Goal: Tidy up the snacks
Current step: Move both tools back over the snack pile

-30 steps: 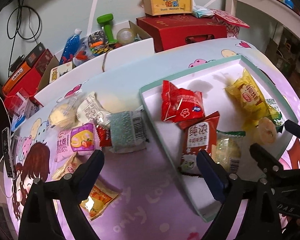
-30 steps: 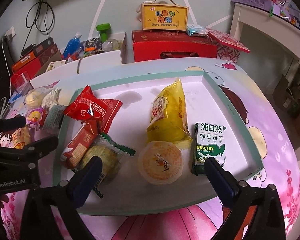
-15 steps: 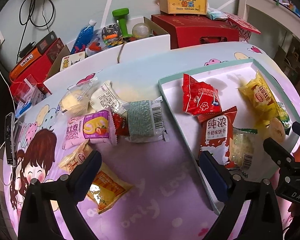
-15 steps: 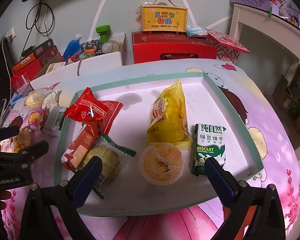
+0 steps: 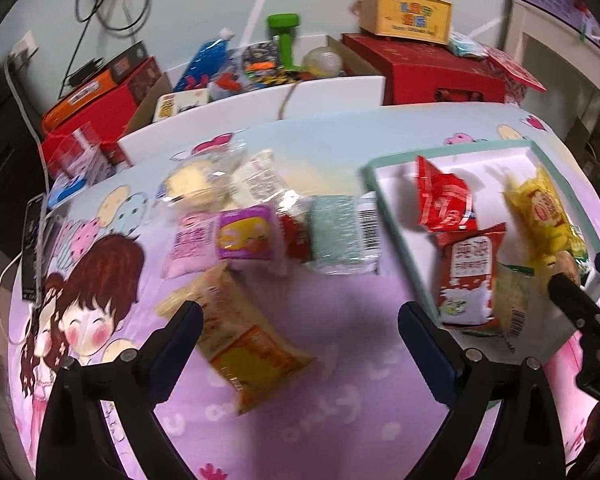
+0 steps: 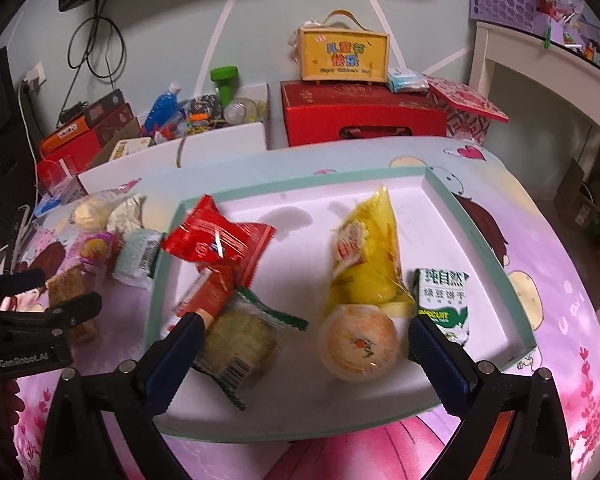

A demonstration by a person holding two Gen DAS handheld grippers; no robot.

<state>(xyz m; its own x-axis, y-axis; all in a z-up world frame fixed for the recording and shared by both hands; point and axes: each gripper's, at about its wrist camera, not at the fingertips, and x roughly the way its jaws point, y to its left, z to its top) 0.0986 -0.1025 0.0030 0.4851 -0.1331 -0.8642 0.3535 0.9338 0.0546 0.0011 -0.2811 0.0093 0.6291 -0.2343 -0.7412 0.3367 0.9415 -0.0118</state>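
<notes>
A white tray with a teal rim (image 6: pixel 480 236) holds a red packet (image 6: pixel 216 240), a red biscuit pack (image 5: pixel 466 276), a clear cake wrap (image 6: pixel 240 340), a yellow bag (image 6: pixel 366 256), an orange jelly cup (image 6: pixel 358 342) and a green biscuit box (image 6: pixel 442 300). Loose snacks lie left of it on the pink cloth: a pink pack (image 5: pixel 224 242), a teal pack (image 5: pixel 342 234), an orange-yellow pack (image 5: pixel 240 332) and clear wraps (image 5: pixel 196 180). My left gripper (image 5: pixel 296 320) is open and empty above the cloth beside the orange-yellow pack. My right gripper (image 6: pixel 304 332) is open and empty over the tray's front.
Behind the table stand a red gift box (image 6: pixel 360 112), a yellow carry box (image 6: pixel 342 54), a white open box of clutter (image 5: pixel 260 76) and red boxes (image 5: pixel 96 92) at the left. A phone (image 5: pixel 32 248) lies at the table's left edge.
My left gripper has swung left, away from the tray and over the loose snacks. My right gripper has stayed over the tray. No snack has moved.
</notes>
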